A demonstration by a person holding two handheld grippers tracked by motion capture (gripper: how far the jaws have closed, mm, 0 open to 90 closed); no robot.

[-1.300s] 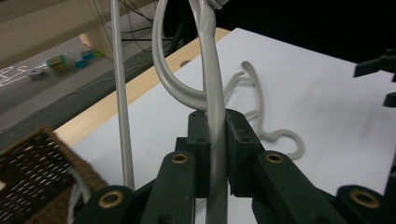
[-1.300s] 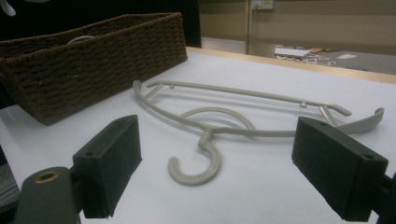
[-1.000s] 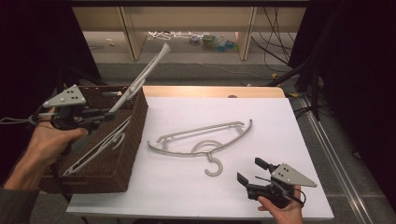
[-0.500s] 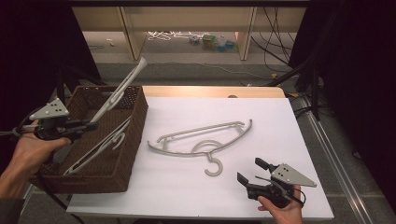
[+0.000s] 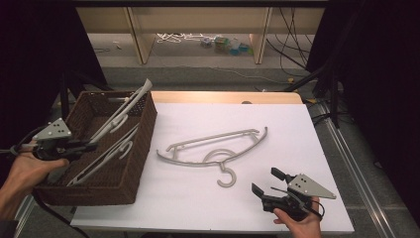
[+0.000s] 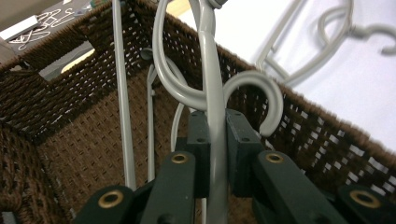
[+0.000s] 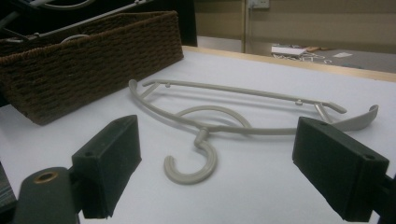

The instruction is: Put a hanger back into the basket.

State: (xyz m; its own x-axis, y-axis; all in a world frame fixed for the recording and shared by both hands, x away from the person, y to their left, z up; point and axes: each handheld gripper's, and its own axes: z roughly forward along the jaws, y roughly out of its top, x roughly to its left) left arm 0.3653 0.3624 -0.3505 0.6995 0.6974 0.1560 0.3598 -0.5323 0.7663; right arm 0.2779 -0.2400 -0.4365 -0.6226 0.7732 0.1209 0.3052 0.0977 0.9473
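Lying in the wicker basket, grey hangers, one clamped by left gripper; right gripper wide.

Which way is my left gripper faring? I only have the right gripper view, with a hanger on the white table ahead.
Observer: The left gripper is shut on a grey hanger; its bar runs up between the pads.
Operator: Is that hanger in the basket?
Observer: Partly. In the high view one end rests inside the wicker basket while the other sticks up over the far rim.
Operator: Anything else in there?
Observer: Yes, another hanger lies along the basket floor.
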